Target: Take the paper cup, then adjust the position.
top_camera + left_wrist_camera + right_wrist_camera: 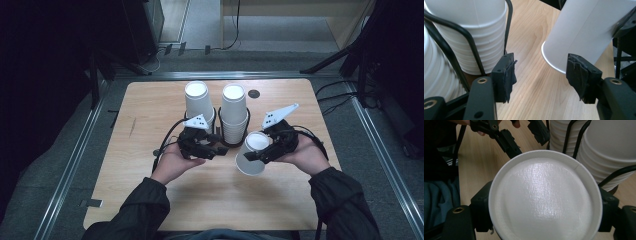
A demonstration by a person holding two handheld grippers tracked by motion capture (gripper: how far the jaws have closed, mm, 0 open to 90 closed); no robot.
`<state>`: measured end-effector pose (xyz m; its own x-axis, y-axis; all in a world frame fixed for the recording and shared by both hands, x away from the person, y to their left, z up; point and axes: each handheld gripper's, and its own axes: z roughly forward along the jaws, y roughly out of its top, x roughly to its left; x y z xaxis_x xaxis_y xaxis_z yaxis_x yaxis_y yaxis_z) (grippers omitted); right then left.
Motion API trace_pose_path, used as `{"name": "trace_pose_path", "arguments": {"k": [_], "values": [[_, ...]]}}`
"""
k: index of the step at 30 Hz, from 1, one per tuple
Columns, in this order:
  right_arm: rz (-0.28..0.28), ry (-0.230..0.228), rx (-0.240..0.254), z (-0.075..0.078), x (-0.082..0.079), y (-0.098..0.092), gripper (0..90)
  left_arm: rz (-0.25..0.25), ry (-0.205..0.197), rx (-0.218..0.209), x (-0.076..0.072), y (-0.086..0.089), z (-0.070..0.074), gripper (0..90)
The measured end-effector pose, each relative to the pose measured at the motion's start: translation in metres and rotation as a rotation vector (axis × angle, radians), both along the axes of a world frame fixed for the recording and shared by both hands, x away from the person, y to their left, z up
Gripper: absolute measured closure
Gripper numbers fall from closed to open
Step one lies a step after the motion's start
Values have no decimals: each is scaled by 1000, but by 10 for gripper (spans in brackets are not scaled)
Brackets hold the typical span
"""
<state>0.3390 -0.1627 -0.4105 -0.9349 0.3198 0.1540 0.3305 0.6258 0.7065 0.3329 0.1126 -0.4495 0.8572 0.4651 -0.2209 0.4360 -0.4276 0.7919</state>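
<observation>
Right tongs (256,156) grip upturned cup (252,155); left tongs (212,149) open, empty. I'm setting cup down near rack (233,142); next, release.

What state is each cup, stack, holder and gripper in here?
Single cup: upside down, tilted, clamped in the right gripper.
Right gripper: shut on the cup.
Left gripper: open, nothing between its jaws.
Left stack: upside down, upright in the holder.
Right stack: upside down, upright in the holder.
Holder: standing on the table.
</observation>
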Motion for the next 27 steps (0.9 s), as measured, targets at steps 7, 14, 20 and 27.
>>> {"name": "trace_pose_path", "arguments": {"k": [7,14,20,27], "values": [[14,1,16,-19,-8,7,227,-13,-6,-5,-7,7,-5,317],[30,11,39,-35,-9,9,227,-49,15,31,-18,14,-5,212],[30,13,39,-41,-7,16,227,-75,43,-29,-20,25,-8,121],[74,8,59,-46,-7,22,227,-76,69,-58,-15,30,-20,77]]}}
